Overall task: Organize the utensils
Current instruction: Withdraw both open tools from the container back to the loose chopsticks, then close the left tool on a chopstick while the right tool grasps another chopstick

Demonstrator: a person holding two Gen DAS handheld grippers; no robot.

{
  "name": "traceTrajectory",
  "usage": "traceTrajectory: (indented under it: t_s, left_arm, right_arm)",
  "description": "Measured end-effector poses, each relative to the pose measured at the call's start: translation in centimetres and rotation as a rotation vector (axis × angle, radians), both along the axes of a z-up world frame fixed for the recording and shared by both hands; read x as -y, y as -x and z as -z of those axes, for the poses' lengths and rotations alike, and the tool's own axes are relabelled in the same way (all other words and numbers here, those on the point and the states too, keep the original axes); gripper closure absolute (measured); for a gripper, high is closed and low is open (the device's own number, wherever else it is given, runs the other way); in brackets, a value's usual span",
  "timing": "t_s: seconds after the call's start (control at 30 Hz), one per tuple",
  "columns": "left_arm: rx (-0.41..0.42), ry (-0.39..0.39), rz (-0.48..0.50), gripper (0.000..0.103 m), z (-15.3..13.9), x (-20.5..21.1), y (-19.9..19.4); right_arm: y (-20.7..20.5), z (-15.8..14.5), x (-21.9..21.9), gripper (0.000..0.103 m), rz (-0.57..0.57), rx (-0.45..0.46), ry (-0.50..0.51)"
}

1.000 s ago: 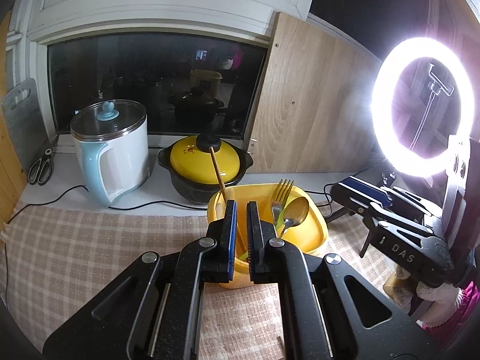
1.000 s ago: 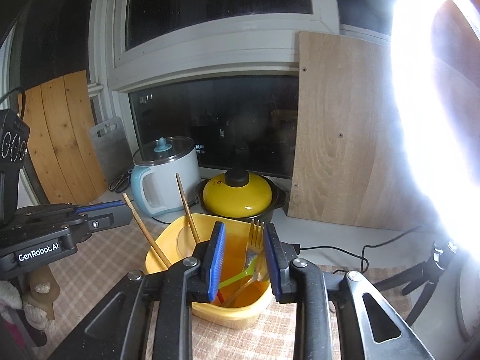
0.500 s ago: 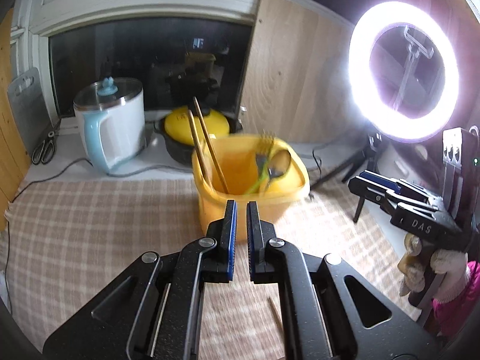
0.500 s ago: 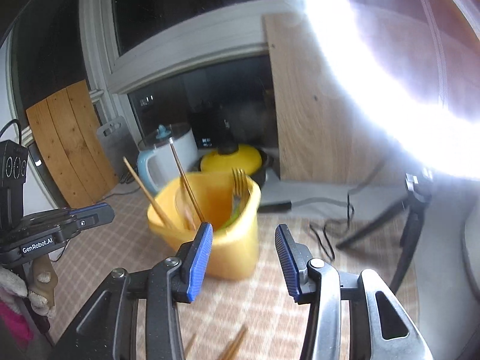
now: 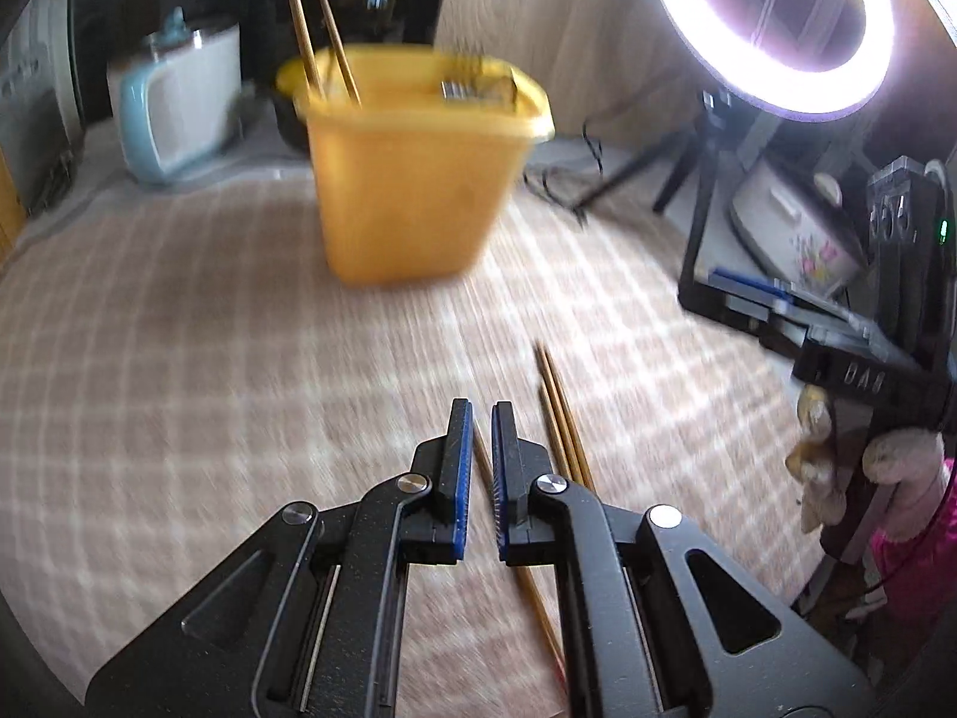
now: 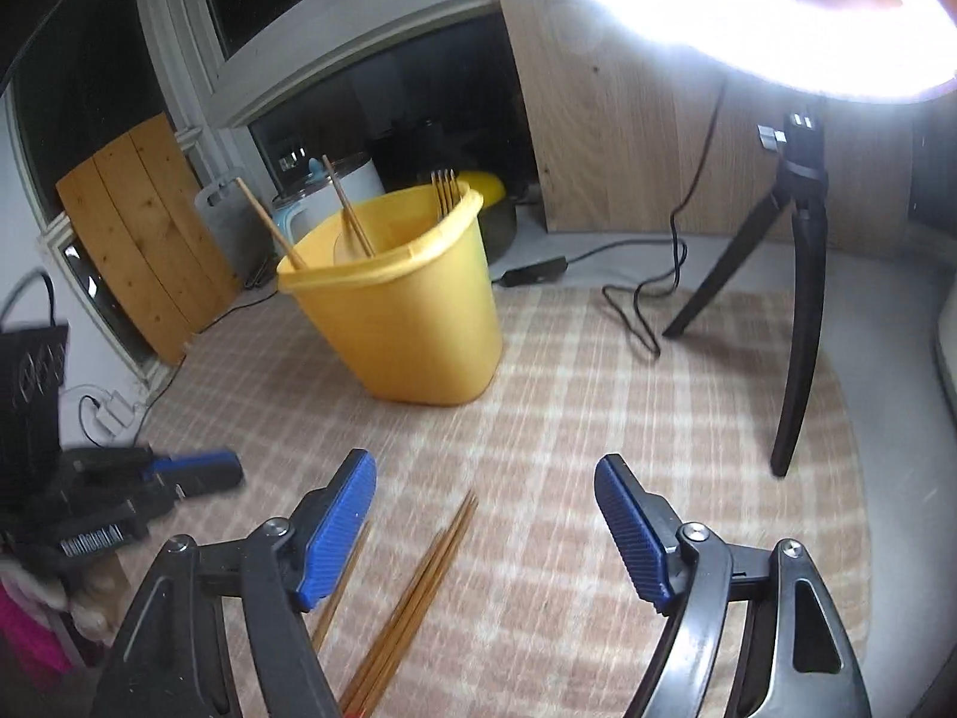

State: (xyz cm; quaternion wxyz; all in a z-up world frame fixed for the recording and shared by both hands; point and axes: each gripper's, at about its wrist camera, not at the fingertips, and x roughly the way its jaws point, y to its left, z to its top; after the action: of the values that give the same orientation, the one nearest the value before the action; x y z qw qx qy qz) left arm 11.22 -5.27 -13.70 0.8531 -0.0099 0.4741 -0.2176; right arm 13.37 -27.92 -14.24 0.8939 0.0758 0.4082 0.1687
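We are holding our left gripper [image 5: 481,413] clenched with nothing between its pads, angled down over the checked cloth [image 5: 179,359] on the bench. Our right gripper [image 6: 484,478] is standing released; its jaws have just been opening, and nothing is gripped between them. Loose wooden chopsticks [image 6: 418,586] are lying flat on the cloth, just below and between the right gripper's blue pads [image 6: 341,526], and beside the left gripper's tips in the left wrist view [image 5: 559,413]. Farther back on the cloth the yellow tub [image 6: 413,311] is standing upright, well apart from both grippers. Inside it two chopsticks [image 6: 350,218] are leaning against the rim and a fork [image 6: 445,191] is poking up with its tines showing. A ring light [image 5: 771,24] on a tripod [image 6: 795,275] is glaring at the right.
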Motion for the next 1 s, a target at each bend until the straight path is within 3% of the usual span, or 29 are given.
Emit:
traceTrajectory:
  t_s: [0.17,0.33,0.4,0.47,0.57,0.67,0.87,1.0]
  left_arm:
    - [-0.078,-0.005,0.004,0.099,2.7,1.1,2.1]
    - [-0.108,-0.027,0.01,0.099,4.2,2.1,2.6]
    - [-0.121,-0.046,0.02,0.099,4.6,2.4,2.5]
    - [-0.122,-0.056,0.031,0.099,5.0,2.4,2.3]
    - [-0.137,-0.057,0.049,0.099,5.7,2.5,1.9]
    - [-0.144,-0.047,0.068,0.099,6.1,2.6,1.6]
    - [-0.154,-0.032,0.076,0.099,6.7,2.1,1.0]
    - [-0.16,-0.015,0.082,0.099,6.7,1.5,0.8]
  right_arm:
    - [0.9,1.1,0.2,0.015,0.016,-0.037,0.001]
    - [1.0,2.9,-1.0,0.015,-0.001,-0.176,0.085]
    - [1.3,3.5,-1.1,0.015,0.003,-0.205,0.063]
    - [1.4,3.9,-1.1,0.024,0.004,-0.228,0.024]
    - [1.3,4.6,-1.5,0.051,0.008,-0.277,0.009]
    - [0.7,5.6,-1.8,0.064,0.014,-0.342,-0.025]
    - [-0.1,6.9,-2.7,0.076,0.039,-0.414,-0.075]
    - [-0.4,7.8,-4.0,0.083,0.039,-0.447,-0.054]
